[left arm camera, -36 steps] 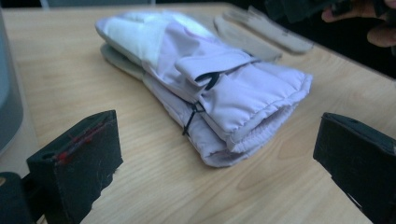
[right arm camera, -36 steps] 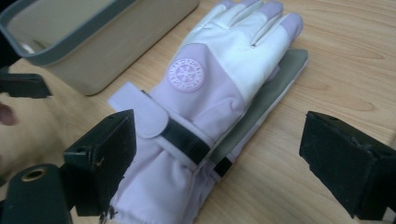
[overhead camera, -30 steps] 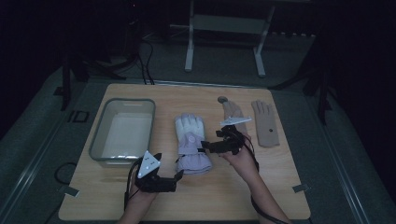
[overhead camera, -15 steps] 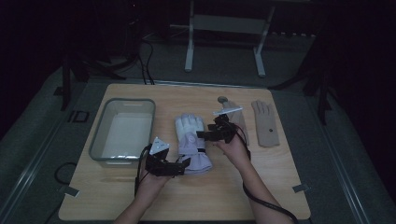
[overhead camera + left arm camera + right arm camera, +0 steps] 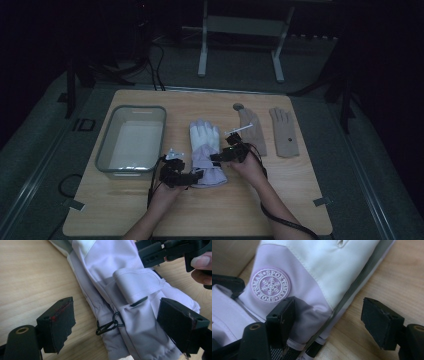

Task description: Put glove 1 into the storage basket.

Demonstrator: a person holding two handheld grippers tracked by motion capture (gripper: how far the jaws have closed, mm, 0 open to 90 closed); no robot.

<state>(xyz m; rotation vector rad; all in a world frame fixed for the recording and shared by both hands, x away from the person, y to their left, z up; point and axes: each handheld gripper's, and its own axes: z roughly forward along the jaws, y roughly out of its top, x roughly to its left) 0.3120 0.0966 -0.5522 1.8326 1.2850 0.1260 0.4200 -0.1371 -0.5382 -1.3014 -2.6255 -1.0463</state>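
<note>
Between my left gripper's (image 5: 115, 322) spread black jaws lies the cuff end of the white and lilac ski glove (image 5: 130, 297); the jaws stand wide apart, one over bare wood at the glove's edge, the other over the cuff fabric, and I cannot tell whether either touches it. A small black clip (image 5: 108, 325) hangs from the glove's side seam just between them, and a lilac strap tab (image 5: 138, 282) crosses the wrist beyond. Farther along that view my right gripper's black body and fingertips (image 5: 200, 262) show at the glove's far edge.

My right gripper (image 5: 327, 320) is also open: one jaw sits over the lilac panel, the other over bare wood beside the glove's edge, so the edge of the glove lies in the gap. Just past the near jaw I see a round lilac badge (image 5: 270, 285) with a snowflake and lettering, then the white back of the glove.

From the high view, both grippers flank the glove's (image 5: 205, 150) cuff, left gripper (image 5: 192, 176) at its lower left, right gripper (image 5: 217, 156) at its right side. The glove lies fingers away from me near the middle of the wooden table (image 5: 300, 200). A clear empty bin (image 5: 131, 142) stands to its left, and two tan gloves (image 5: 270, 131) lie flat to the right, well apart from my hands.
</note>
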